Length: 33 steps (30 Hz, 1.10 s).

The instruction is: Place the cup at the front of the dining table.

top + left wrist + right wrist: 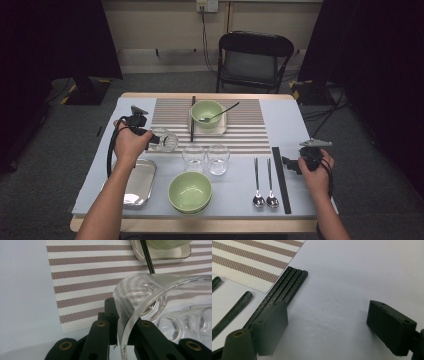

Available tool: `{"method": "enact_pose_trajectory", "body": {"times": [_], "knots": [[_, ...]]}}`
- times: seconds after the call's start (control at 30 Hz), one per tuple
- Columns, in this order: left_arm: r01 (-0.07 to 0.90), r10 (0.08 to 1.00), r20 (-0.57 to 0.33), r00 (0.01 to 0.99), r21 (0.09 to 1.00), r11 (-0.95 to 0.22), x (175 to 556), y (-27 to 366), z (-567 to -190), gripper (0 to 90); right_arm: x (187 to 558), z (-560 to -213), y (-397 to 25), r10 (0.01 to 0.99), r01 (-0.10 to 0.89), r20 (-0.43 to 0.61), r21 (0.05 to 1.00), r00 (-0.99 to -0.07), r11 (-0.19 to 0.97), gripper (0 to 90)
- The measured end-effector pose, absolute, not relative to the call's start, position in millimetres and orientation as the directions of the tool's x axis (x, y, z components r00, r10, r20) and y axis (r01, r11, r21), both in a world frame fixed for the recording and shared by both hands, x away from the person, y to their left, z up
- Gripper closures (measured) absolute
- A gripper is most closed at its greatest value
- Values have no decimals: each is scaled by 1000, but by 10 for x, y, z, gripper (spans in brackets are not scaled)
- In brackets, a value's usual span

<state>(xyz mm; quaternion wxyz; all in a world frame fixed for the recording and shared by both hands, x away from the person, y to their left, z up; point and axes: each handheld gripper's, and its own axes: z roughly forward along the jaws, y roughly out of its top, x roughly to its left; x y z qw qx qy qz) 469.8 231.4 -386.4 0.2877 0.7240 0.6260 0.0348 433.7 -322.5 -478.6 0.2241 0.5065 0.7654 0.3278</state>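
Forearms enter from the near edge of the counter, each hand carrying a gripper. Nearest lie the steel tray at left, an empty green bowl in the middle, then two spoons and a bundle of black chopsticks laid parallel, handles pointing away, as if sorted for place settings.

The right gripper hovers low just beside the chopsticks, its fingers spread wide and holding nothing; in the right gripper view the chopsticks run past the left finger, so it looks parked or ready to close on them.

A little farther, two glass tumblers stand side by side. Left of them, the left gripper holds a third glass tumbler, tilted on its side above the near left part of the striped placemat. The left gripper view shows the fingers pinching the rim wall, one inside and one outside, a grip that suits carrying a cup by its edge.

Farthest, a second green bowl with a spoon sits on a small tray, a chopstick beside it: probably a finished setting.
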Motion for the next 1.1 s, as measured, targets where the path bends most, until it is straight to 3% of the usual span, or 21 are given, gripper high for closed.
{"method": "enact_pose_trajectory", "body": {"times": [1.1], "knots": [[884, 921, -329, 207, 467, -32, 4777, 2375, -3844, 856, 4337, -4785, -3226, 923, 630, -9, 728, -386, 270, 163]]}}
